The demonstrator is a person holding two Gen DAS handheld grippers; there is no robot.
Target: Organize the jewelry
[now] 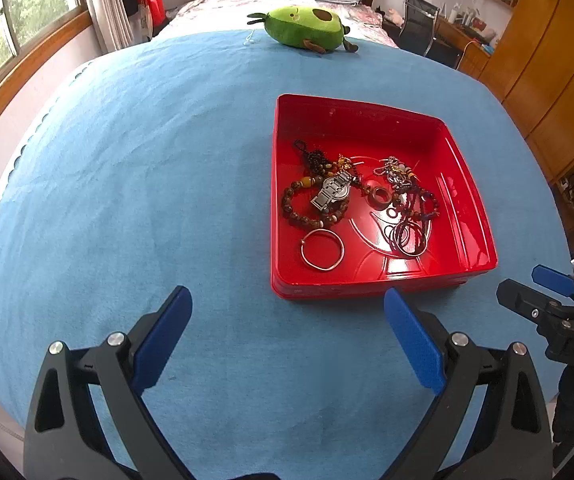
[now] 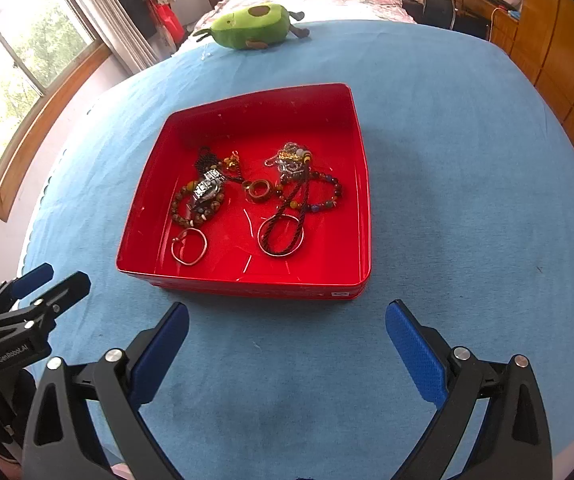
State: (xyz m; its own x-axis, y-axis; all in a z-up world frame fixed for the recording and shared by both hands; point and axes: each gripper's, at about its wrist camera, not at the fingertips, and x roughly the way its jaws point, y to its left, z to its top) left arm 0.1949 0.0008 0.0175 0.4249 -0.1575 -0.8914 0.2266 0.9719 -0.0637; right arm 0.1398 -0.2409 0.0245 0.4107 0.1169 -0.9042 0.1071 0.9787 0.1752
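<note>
A red tray [image 1: 473,200] [image 2: 361,184] stands on the blue cloth and holds a pile of jewelry: a metal watch [image 1: 333,194] [image 2: 206,190] on beaded bracelets, a silver bangle [image 1: 322,249] [image 2: 189,246], a brown ring [image 1: 379,195] [image 2: 260,192], and dark cord necklaces with beads [image 1: 409,208] [image 2: 287,224]. My left gripper [image 1: 287,316] is open and empty, just short of the tray's near edge. My right gripper [image 2: 287,328] is open and empty, in front of the tray's near edge. Each gripper shows at the edge of the other's view.
A green avocado plush toy [image 1: 307,26] [image 2: 253,26] lies at the far edge of the blue cloth [image 1: 127,180] [image 2: 467,200]. Beyond are a bed, a window on the left, and wooden cabinets and a desk on the right.
</note>
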